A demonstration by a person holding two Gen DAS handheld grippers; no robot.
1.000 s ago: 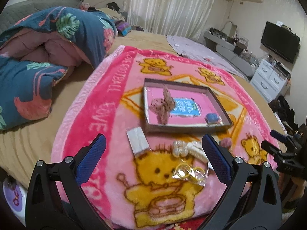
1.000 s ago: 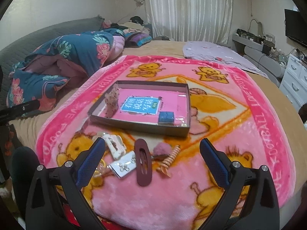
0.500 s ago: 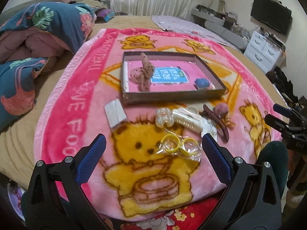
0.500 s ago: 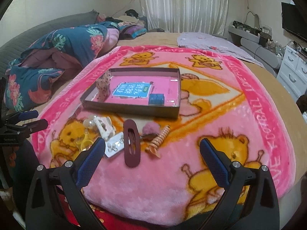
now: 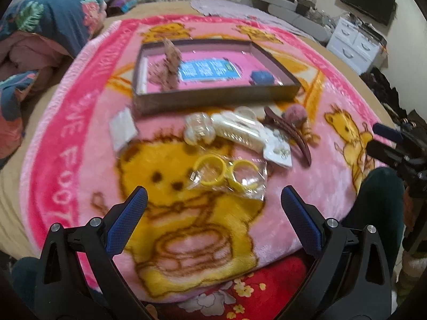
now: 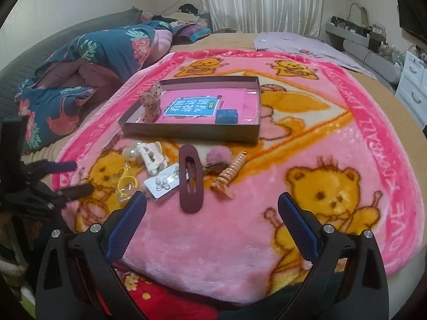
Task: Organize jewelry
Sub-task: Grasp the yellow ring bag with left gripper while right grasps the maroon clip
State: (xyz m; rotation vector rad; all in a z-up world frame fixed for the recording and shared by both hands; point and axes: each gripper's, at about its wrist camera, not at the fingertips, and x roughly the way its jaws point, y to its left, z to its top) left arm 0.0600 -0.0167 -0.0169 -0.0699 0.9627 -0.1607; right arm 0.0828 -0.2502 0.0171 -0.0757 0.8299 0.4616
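Jewelry (image 6: 170, 176) lies scattered on the blanket (image 6: 186, 240) before the tray (image 6: 192, 133), my left tongs (image 5: 213, 205) and right tongs (image 6: 212, 208) both spread and empty, and I fear snagging the plush.

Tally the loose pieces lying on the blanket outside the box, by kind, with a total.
Hair clips: 3, namely maroon oval clip, white claw clip, clear claw clip
Yellow rings in clear bag: 2
Earring card: 1
Spiral hair tie: 1
Pink pom-pom: 1
White packet: 1
Total: 9
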